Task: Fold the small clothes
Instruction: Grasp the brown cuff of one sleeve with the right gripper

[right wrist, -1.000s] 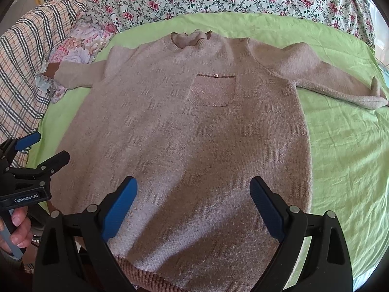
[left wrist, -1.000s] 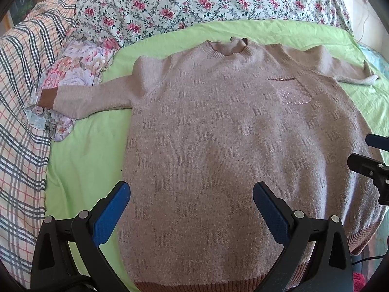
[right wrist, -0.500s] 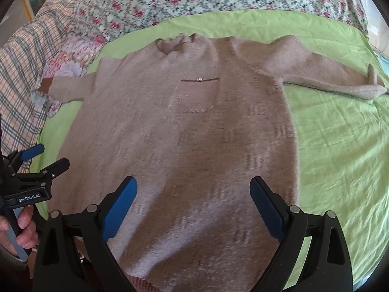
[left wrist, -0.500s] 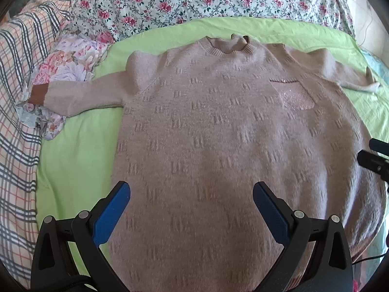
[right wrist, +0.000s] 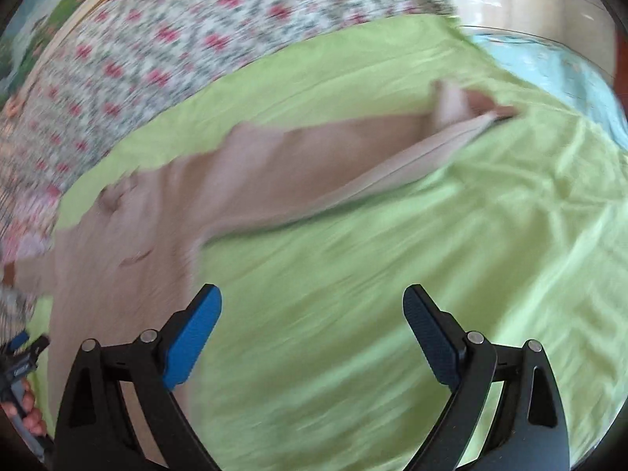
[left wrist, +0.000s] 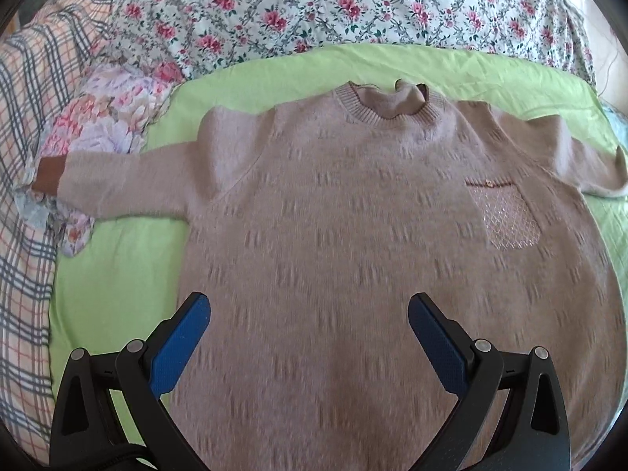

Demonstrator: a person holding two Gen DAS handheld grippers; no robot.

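Beige knit makes up the sweater [left wrist: 353, 243], which is laid flat, front side up, on the green sheet [left wrist: 117, 267] of the bed. Its collar [left wrist: 388, 104] points toward the far edge of the bed, where a flowered quilt [left wrist: 314, 8] lies, and its body runs back toward the near edge. The long axis of the body is thus set far-to-near, while both sleeves are spread crosswise toward the side edges.

The left hand-held gripper [left wrist: 306, 337] is held over the lower body of the sweater, jaws apart, with nothing between them. The left sleeve [left wrist: 129, 180] extends to the left edge, and its brown cuff [left wrist: 49, 172] rests against a flowered cloth [left wrist: 98, 133] beside a checked blanket [left wrist: 23, 196].

The right hand-held gripper [right wrist: 312, 333] is likewise spread wide and empty. It is aimed at bare sheet, off the right side of the body. The right sleeve [right wrist: 333, 157] lies ahead of it, running from the shoulder out toward the far right corner, where its cuff end [right wrist: 471, 110] is turned up. This view is heavily blurred, so finer detail cannot be given.

The right sleeve is judged the nearer target for the right hand-held gripper; an approach forward and slightly right to the cuff would be required.
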